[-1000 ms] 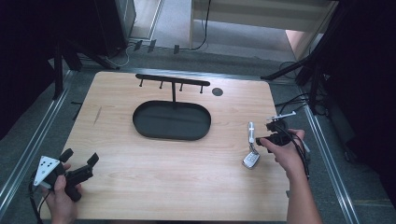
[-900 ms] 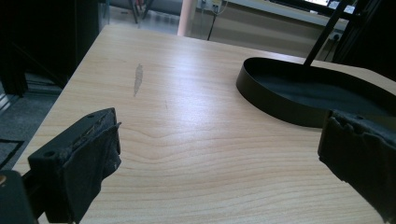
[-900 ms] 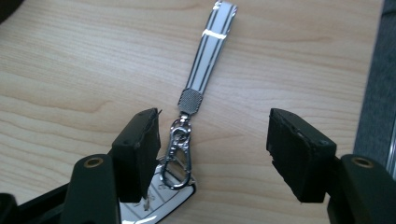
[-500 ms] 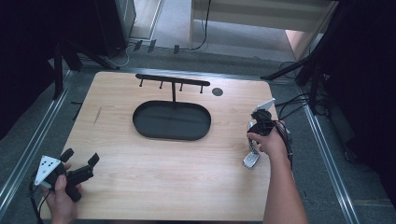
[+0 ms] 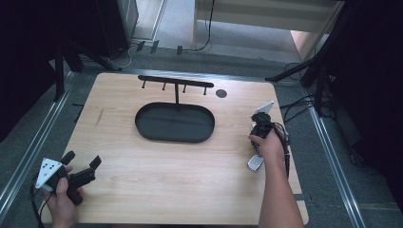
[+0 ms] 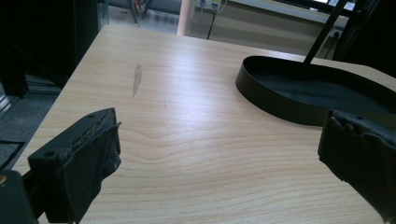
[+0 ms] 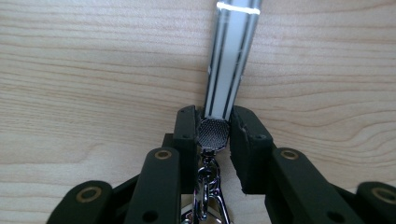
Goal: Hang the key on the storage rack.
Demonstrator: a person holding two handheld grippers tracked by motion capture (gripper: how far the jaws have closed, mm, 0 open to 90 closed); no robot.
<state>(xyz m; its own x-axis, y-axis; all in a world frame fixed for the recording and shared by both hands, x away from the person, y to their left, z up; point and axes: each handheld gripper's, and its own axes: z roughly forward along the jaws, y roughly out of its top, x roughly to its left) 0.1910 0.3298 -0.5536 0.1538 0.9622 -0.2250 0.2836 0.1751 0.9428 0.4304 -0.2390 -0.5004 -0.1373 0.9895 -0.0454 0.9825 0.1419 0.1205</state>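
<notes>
The right gripper has just been closing, and its jaws now pinch the knurled metal end of a key strap, a flat silver-grey band with two dark stripes that runs away from the jaws across the bare wooden table. A small chain and clip hang from that end, back toward the gripper body. In the high view the right gripper sits over the strap's far end, with a silver key fob lying just behind the hand, nearer the person.

What worries me is the grip itself: the pads catch only a small rounded ferrule, so I'd guess it could twist or squirt out once lifted, and the fob's weight dangling below would pull it round. The likely goal is the black hook stand with its oval tray, well off to the gripper's left; a swinging load could miss a hook or knock the thin rail.

The left gripper rests with jaws spread wide on nothing, near the table's front corner.

I can read no brand, label or writing anywhere
</notes>
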